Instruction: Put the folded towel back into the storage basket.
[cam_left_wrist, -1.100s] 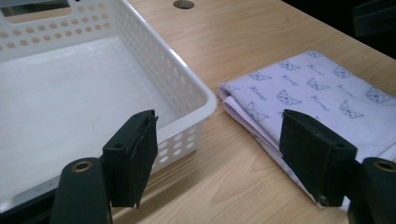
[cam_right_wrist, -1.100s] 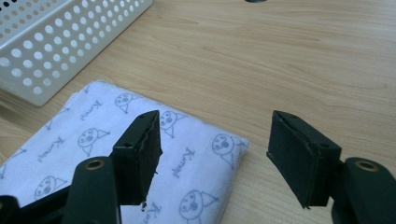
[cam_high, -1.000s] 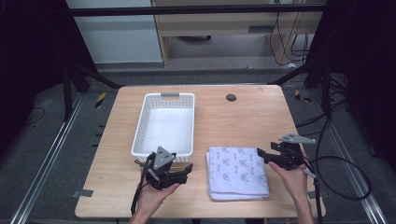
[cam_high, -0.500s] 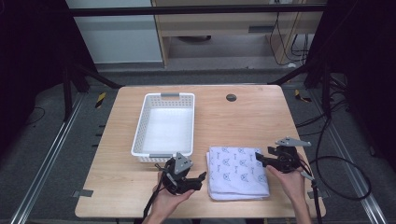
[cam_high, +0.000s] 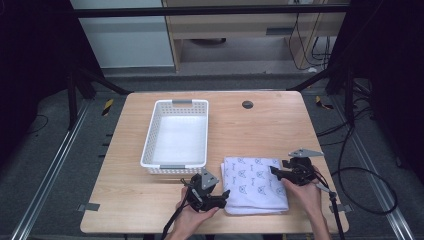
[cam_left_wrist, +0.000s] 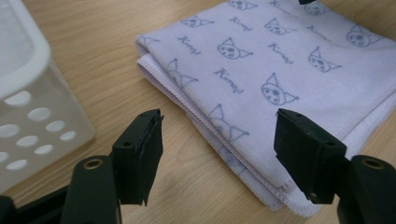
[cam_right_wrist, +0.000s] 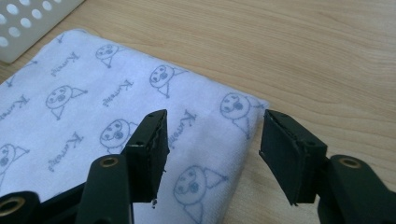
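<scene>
A folded pale towel (cam_high: 255, 184) printed with small cat faces lies on the wooden table (cam_high: 260, 130), near its front edge. My left gripper (cam_high: 223, 196) is low at the towel's near left corner. In the left gripper view it (cam_left_wrist: 217, 140) stands open with the towel's (cam_left_wrist: 261, 56) folded edge between the jaws and no pad touching it; the jaws have just been closing a little. My right gripper (cam_high: 274, 171) is at the towel's right edge. There it (cam_right_wrist: 212, 149) is open, one jaw over the towel (cam_right_wrist: 93, 93) and the other over bare wood; its jaws have just been closing.
A white perforated basket (cam_high: 150, 145) stands left of the towel, close to my left gripper (cam_left_wrist: 28, 93). A round dark grommet (cam_high: 247, 104) sits in the tabletop at the back. Cables trail from both grippers off the front edge.
My left gripper has moved right and down, from in front of the basket to the towel's near left corner. My right gripper has sunk a little at the towel's right edge.
</scene>
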